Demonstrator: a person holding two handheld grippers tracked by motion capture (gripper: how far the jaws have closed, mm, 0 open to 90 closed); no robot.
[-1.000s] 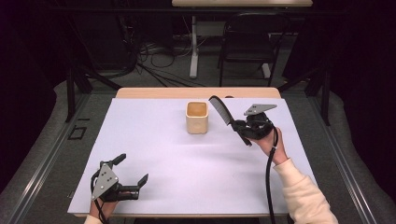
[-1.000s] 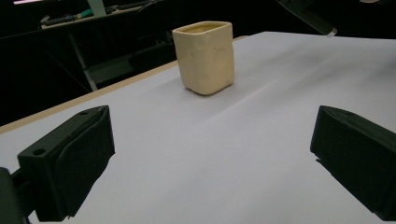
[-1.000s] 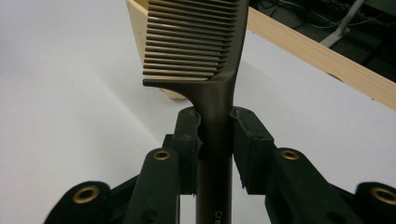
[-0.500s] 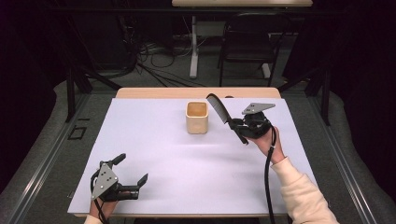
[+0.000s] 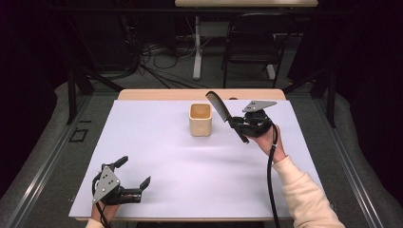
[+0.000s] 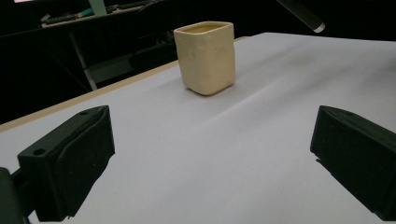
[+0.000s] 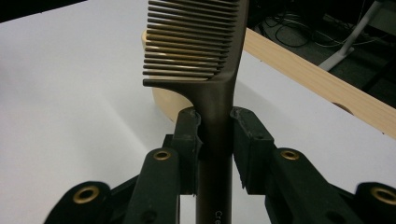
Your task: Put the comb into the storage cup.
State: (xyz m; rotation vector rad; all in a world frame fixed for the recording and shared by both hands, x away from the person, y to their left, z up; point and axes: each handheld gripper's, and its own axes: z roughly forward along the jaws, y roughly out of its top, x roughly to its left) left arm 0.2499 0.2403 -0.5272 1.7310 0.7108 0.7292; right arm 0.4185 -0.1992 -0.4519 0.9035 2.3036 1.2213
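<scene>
A dark comb (image 5: 223, 111) (image 7: 212, 70) is held in the air by its handle, with my right gripper (image 5: 240, 126) (image 7: 215, 140) shut on it. Its toothed end tilts up and toward a cream square cup (image 5: 200, 119) (image 6: 205, 56) that stands upright at the back middle of the white table cover (image 5: 199, 166). The comb's teeth hang above and just right of the cup's rim. Near the front left edge my left gripper (image 5: 135, 178) (image 6: 210, 158) rests low and open, nothing between its pads, pointing toward the cup. The comb's handle tip (image 6: 303, 14) shows at the top of the left gripper view.
A wooden table edge (image 5: 199, 94) runs behind the white cover. Beyond it stand a black chair (image 5: 249, 42), a table leg (image 5: 196, 47) and loose cables (image 5: 157, 61) on the dark floor. A cable (image 5: 271, 180) trails from the right gripper along the sleeve.
The right gripper and the comb have shifted slightly left, toward the cup. The left gripper has not moved.
</scene>
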